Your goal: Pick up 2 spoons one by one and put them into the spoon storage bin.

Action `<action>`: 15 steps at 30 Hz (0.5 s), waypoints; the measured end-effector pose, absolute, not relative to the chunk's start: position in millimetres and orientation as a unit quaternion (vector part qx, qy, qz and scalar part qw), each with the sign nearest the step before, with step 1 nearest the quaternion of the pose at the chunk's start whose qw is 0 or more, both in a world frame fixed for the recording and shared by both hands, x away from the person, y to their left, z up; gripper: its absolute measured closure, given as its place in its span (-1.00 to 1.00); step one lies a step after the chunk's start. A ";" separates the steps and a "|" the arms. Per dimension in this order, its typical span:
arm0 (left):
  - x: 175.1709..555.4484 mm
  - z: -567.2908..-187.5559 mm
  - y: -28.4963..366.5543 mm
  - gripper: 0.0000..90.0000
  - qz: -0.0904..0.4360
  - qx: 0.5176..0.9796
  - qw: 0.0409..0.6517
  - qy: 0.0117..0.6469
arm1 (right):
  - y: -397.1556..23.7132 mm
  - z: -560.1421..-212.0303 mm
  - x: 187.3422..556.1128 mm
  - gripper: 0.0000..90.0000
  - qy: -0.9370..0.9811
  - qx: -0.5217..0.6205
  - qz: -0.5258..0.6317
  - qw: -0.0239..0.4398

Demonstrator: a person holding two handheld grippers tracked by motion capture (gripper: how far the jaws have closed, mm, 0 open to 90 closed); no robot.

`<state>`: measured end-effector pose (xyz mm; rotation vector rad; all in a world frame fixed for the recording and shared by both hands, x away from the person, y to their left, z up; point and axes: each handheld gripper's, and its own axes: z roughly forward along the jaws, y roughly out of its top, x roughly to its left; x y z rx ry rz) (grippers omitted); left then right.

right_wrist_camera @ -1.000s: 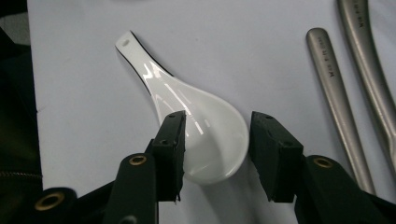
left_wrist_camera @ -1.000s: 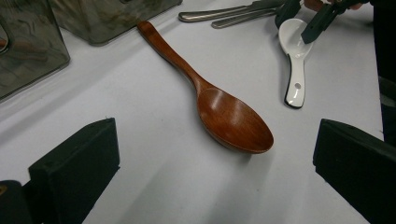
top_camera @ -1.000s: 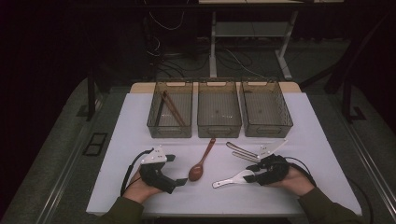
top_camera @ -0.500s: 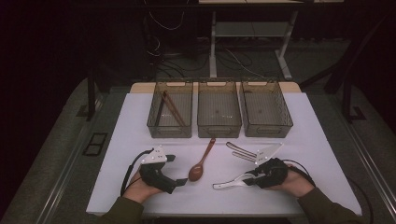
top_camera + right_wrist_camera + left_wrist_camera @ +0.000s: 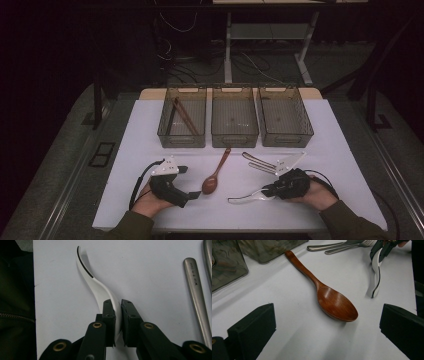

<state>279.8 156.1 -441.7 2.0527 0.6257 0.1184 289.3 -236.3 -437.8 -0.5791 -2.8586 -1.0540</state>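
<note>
A white spoon (image 5: 246, 199) lies on the white table near the front edge. My right gripper (image 5: 271, 190) has just been closing its jaws, and they now pinch the spoon's handle (image 5: 113, 302); its bowl (image 5: 83, 262) points away, toward the table's middle. A brown wooden spoon (image 5: 216, 176) lies in the centre, bowl toward me. My left gripper (image 5: 188, 183) rests to its left, open, with the wooden spoon's bowl (image 5: 337, 303) lying ahead between its wide-apart jaws, untouched.
Three clear bins stand in a row at the back: the left bin (image 5: 182, 136) holds brown sticks, the middle bin (image 5: 234, 137) and right bin (image 5: 285, 136) look bare. Metal cutlery (image 5: 260, 162) lies just behind my right gripper.
The right gripper's jaws have closed onto the white spoon's handle. Both hands and the wooden spoon have stayed in place.
</note>
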 end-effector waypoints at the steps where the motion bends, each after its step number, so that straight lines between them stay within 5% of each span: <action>1: 279.8 -441.6 156.2 -1.00 0.049 0.840 0.476 0.256 | -236.3 -437.7 289.4 0.81 -0.922 -0.186 -0.340 0.020; 15: 279.1 -441.5 157.8 -1.00 0.049 0.836 0.480 0.260 | -239.6 -425.9 292.5 0.82 -0.907 -0.219 -0.360 0.001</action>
